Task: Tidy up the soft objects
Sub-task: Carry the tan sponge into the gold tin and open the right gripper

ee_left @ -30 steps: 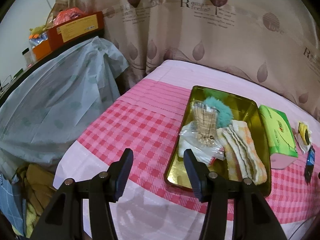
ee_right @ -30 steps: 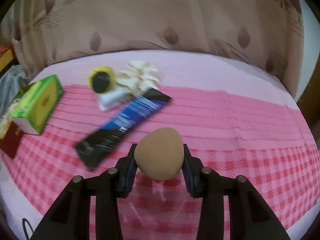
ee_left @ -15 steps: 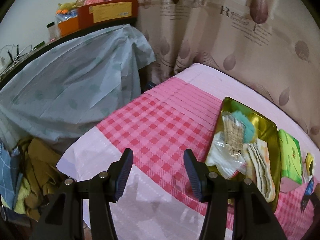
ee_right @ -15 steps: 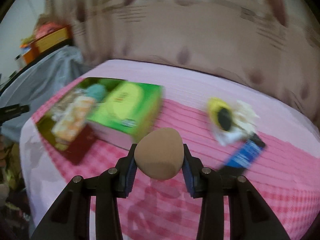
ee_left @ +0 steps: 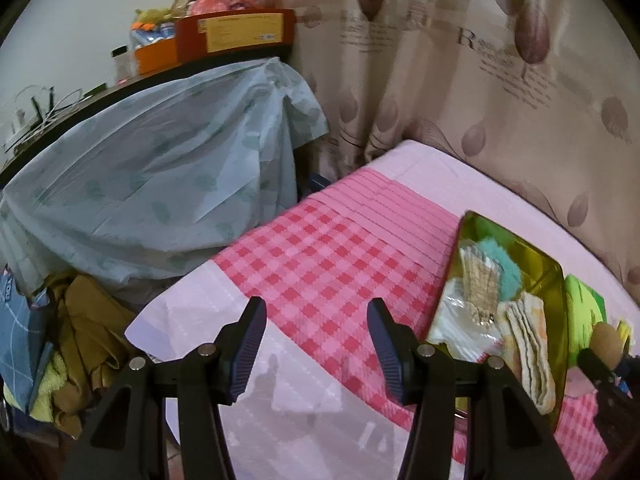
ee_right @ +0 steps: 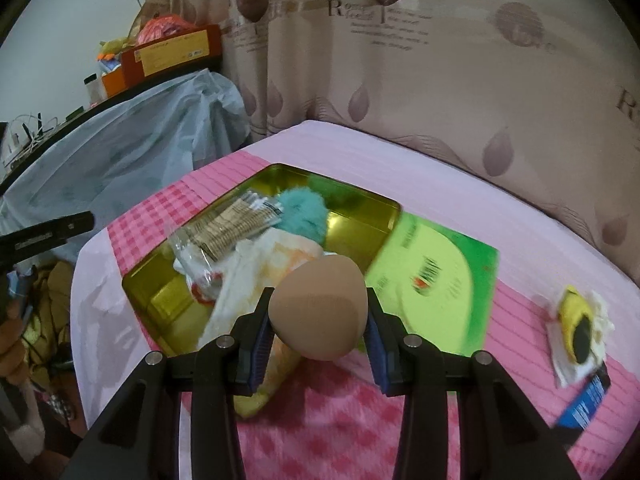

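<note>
Two tongs | right gripper (ee_right: 318, 322) pinching tan sponge (ee_right: 318, 308) between pads, above gold tray (ee_right: 356, 204) | left gripper (ee_left: 316, 344) spread, holding nothing

Striped towel (ee_right: 256, 268) lower centre partly hidden behind the tan sponge (ee_right: 318, 308), blue packet (ee_right: 584, 404) cut by lower right edge, green box (ee_right: 436, 276) lettering blurred, right gripper (ee_left: 608, 360) cut off at right edge

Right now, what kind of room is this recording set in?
Most likely a bedroom at home, though I can't be certain. A bed or mattress under a pink checked sheet sits against a leaf-print curtain, and a heap of clothes lies beside a cloth-draped shelf.
</note>
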A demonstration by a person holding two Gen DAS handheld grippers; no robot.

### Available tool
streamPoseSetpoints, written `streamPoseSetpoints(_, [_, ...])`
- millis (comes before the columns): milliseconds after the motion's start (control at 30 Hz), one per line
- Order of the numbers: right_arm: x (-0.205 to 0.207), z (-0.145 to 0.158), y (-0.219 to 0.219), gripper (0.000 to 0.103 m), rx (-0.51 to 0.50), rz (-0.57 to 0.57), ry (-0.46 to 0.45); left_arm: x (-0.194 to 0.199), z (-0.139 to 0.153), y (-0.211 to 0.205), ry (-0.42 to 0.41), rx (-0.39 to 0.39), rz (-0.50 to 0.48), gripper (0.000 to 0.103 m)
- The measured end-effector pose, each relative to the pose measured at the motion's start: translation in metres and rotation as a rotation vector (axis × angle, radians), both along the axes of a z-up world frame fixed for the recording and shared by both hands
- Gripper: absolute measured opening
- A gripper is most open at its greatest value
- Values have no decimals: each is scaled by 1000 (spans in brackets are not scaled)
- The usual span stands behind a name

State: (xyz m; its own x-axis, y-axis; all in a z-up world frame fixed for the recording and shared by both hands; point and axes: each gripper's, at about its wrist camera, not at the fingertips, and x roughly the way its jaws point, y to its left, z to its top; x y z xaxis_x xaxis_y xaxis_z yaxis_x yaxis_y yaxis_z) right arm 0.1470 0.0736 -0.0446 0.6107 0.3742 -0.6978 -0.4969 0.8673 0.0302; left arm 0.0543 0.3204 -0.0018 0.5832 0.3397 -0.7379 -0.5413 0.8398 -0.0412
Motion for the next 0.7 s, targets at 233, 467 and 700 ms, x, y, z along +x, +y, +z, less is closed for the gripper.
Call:
streamPoseSetpoints(233, [23,-9,25,38,-11,11,23,-7,2,16,-22,-36,60,54])
streamPoseSetpoints(467, [31,-14,34,40,-23,18,32,-7,1,20,-17,-50,75,54])
streamPoseSetpoints(700, [29,-15,38,52,-17,25,27,-8,1,20,-14,-51,71,54])
